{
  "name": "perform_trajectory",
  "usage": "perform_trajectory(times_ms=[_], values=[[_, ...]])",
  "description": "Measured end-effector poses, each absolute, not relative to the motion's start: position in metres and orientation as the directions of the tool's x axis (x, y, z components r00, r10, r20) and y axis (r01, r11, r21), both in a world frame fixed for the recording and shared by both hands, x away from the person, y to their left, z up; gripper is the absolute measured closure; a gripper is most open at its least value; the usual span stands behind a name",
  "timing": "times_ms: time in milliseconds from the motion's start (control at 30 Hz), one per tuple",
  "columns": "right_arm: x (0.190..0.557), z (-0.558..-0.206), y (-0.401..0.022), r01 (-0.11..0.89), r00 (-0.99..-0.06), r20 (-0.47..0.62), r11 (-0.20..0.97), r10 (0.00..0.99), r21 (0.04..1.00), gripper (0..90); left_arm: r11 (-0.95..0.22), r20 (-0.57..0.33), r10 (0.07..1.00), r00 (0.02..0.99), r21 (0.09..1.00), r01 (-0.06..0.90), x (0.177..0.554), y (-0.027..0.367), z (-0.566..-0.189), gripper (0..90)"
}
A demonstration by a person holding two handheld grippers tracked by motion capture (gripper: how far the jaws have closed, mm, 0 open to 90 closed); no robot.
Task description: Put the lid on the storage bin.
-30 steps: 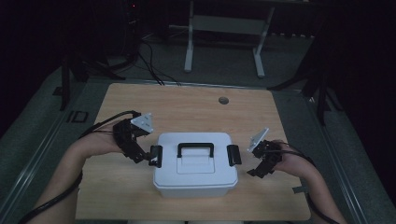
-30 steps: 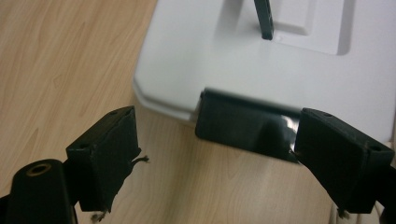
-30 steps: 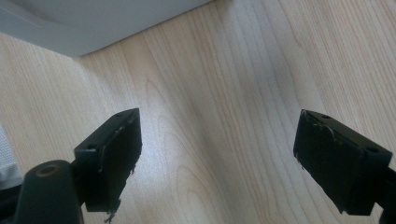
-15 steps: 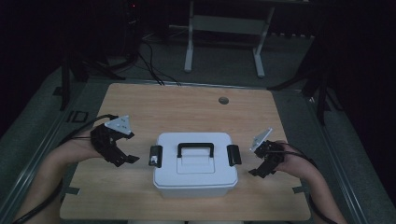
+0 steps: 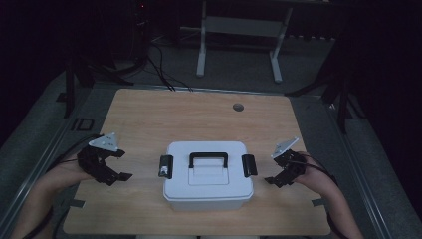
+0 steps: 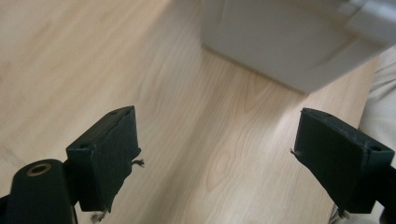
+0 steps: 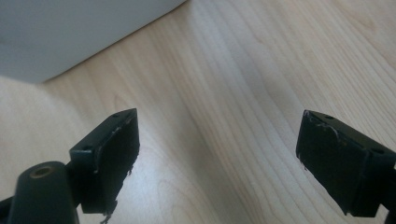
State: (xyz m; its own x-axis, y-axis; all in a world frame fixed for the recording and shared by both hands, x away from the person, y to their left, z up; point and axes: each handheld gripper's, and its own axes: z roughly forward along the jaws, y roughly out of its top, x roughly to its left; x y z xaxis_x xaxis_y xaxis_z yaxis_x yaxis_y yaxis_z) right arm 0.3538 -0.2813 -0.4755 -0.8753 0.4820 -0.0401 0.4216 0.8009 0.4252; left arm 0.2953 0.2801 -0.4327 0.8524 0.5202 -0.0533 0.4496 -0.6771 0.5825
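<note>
A white lidded box (image 5: 207,175) sits on the wooden worktop (image 5: 199,119), toward the person's edge and about midway across it. Its lid carries a black handle (image 5: 208,159) on top, and a black latch is on each short side: one on the left (image 5: 165,166), one on the right (image 5: 249,165).

The left tool (image 5: 115,163) hovers to the left of the box, clearly apart from it, with bare wood between its tips and the left latch. A grey three-cornered plate (image 5: 104,142) rides on top of it. Its jaws stand wide apart and hold nothing. In the left gripper view the left tool (image 6: 215,154) frames only wood grain, and the box's pale side wall (image 6: 289,42) lies farther off, beyond the tips at the upper right.

The right tool (image 5: 277,175) is to the right of the box, nearer to it than the left one is but not touching; a narrow strip of worktop separates its tips from the box's right end. Its jaws are also spread wide and empty. In the right gripper view the right tool (image 7: 217,156) has plain wood between its black pads, and the box's grey-white wall (image 7: 70,32) fills the upper left corner, ahead of the tips.

Beyond the box, near the far edge of the worktop, is a small round hole (image 5: 238,107). The person's forearms reach in from the near side, one behind each tool.
</note>
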Motion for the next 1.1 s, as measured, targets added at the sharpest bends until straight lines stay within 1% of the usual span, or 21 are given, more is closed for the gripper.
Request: perform_trajectory(times_ms=[267, 500, 633, 733, 900, 1033, 1100], values=[[0.355, -0.487, -0.293, 0.477, -0.825, -0.033, 0.726, 0.564, 0.496, 12.3, -0.612, -0.087, 0.586, 0.806, 0.604, 0.511, 0.289, 0.299, -0.464, 13.3], [0.353, -0.498, -0.299, 0.513, -0.787, -0.02, 0.673, 0.616, 0.532, 12.3, -0.571, -0.084, 0.648, 0.757, 0.605, 0.555, 0.288, 0.307, -0.491, 11.3], [0.353, -0.506, -0.302, 0.537, -0.745, -0.032, 0.627, 0.666, 0.564, 12.3, -0.561, -0.102, 0.666, 0.739, 0.585, 0.586, 0.287, 0.311, -0.505, 11.3], [0.354, -0.511, -0.304, 0.545, -0.713, -0.059, 0.606, 0.698, 0.58, 12.3, -0.556, -0.108, 0.674, 0.731, 0.577, 0.598, 0.286, 0.313, -0.512, 11.3], [0.355, -0.518, -0.309, 0.577, -0.655, -0.044, 0.537, 0.754, 0.616, 12.2, -0.516, -0.085, 0.721, 0.688, 0.597, 0.614, 0.283, 0.318, -0.521, 11.3], [0.355, -0.523, -0.31, 0.581, -0.631, -0.041, 0.506, 0.775, 0.637, 12.1, -0.498, -0.064, 0.75, 0.658, 0.6, 0.626, 0.283, 0.32, -0.528, 11.3], [0.356, -0.526, -0.309, 0.582, -0.627, -0.036, 0.499, 0.778, 0.642, 12.1, -0.454, -0.082, 0.774, 0.628, 0.618, 0.642, 0.283, 0.322, -0.531, 11.3]])
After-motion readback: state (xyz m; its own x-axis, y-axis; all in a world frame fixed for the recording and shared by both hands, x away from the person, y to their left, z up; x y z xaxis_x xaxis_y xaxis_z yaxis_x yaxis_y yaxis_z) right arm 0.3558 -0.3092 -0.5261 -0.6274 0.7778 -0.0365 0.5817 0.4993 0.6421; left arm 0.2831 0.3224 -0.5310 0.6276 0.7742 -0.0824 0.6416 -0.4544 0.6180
